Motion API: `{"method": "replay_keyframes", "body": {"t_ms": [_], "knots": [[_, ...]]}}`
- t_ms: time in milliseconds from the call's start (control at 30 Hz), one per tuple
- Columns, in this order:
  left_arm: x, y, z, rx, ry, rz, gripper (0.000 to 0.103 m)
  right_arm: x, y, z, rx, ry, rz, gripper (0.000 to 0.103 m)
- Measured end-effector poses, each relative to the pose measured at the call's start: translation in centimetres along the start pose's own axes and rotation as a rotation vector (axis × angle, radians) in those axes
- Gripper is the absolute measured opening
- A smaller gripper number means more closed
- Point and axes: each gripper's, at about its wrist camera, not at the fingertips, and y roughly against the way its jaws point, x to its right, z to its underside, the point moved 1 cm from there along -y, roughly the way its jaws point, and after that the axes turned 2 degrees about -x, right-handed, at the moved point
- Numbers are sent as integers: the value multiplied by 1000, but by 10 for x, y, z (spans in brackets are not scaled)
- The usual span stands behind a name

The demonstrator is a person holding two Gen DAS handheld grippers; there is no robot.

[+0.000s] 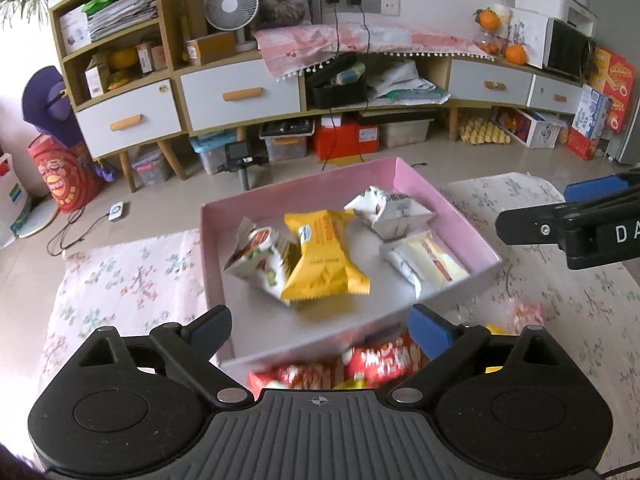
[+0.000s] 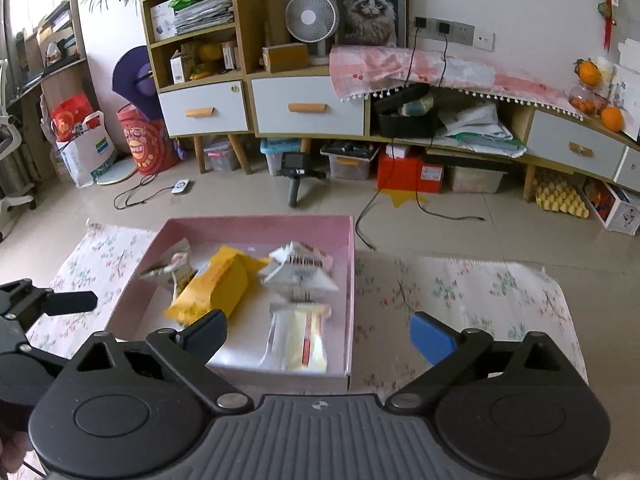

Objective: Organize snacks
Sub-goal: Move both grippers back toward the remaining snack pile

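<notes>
Reaching for the red packs (image 1: 360,364) just under the left gripper (image 1: 320,326), its jaws wide and empty like the right gripper (image 2: 320,334), the box (image 1: 304,184) wall ahead could be knocked.

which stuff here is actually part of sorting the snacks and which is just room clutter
Part of the job:
pink box
yellow snack pack in the box
white packs in the box
red packs outside the box, near edge
left gripper and right gripper, both open, empty

Just lying about:
fan
cat picture
oranges
egg tray
</notes>
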Motion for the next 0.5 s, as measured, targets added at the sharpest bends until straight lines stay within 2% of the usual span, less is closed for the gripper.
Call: {"method": "replay_keyframes", "body": {"t_ms": [500], "knots": [[-1, 35, 60, -64, 0, 2, 97, -19, 28, 55, -71, -31, 8, 83]]}}
